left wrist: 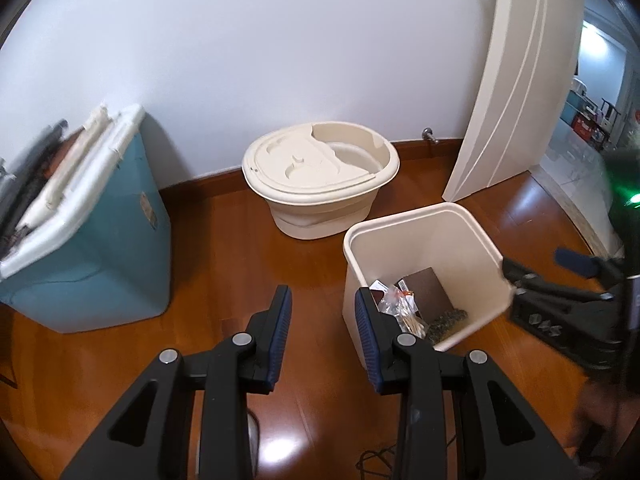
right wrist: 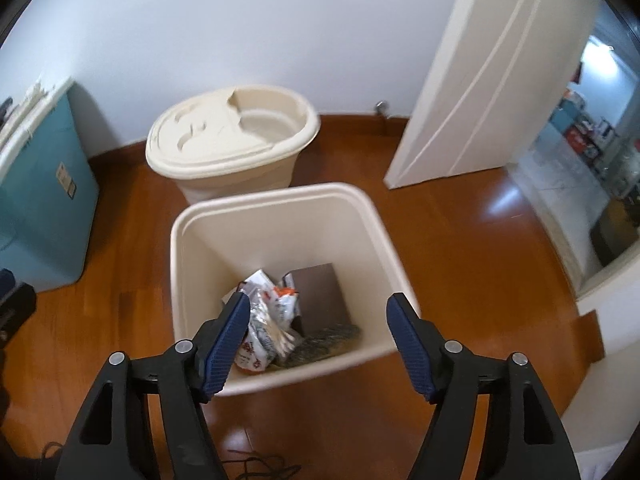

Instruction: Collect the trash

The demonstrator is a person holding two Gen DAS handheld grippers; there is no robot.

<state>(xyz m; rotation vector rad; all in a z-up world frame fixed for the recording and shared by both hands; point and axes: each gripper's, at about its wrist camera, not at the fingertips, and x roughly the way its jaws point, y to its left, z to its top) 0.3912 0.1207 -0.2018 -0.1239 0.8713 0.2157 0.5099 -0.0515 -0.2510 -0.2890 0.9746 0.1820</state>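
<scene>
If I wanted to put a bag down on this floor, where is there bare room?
Bare wood floor lies between the teal box, the oval tub and the square bin. More runs from the bin to the door. Crowded: the bin's bottom, with wrappers and a brown card.

The right gripper [right wrist: 318, 312] hung with its jaws spread wide and empty above the near rim of the bin [right wrist: 280, 216]. Between and just beyond its fingers [right wrist: 230, 334], wrappers [right wrist: 272, 316], a brown card [right wrist: 320, 292] and a scouring pad [right wrist: 326, 344] lay on the bin's floor. Farther ahead stood a lidded tub [right wrist: 232, 144].
</scene>
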